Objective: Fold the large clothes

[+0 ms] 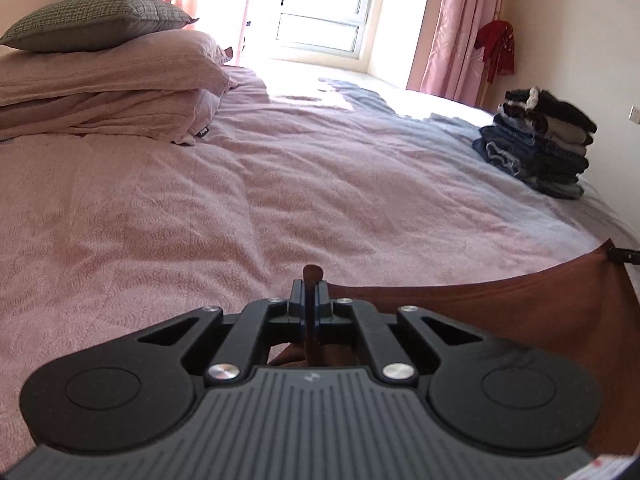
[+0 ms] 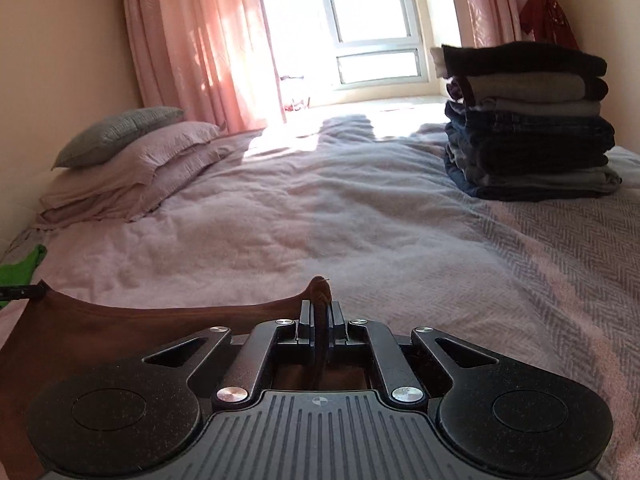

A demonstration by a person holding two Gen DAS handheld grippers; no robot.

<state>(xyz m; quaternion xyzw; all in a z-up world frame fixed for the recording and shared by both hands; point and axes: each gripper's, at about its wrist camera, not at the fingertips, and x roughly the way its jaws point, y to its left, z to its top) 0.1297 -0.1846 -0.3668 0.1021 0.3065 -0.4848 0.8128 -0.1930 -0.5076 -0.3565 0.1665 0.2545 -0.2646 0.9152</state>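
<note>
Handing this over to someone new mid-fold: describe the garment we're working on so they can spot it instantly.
Start from the big pink bed facing the window. At its near edge, a plain brown garment is stretched between the two claws, each shut on one corner. Unlike the dark folded stack on the bed's far right, it is unfolded and rust-brown.

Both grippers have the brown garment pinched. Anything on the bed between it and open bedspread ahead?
Nothing visible. The brown garment hangs between left gripper and right gripper; bedspread ahead is bare. Folded stack and pillows sit far off.
</note>
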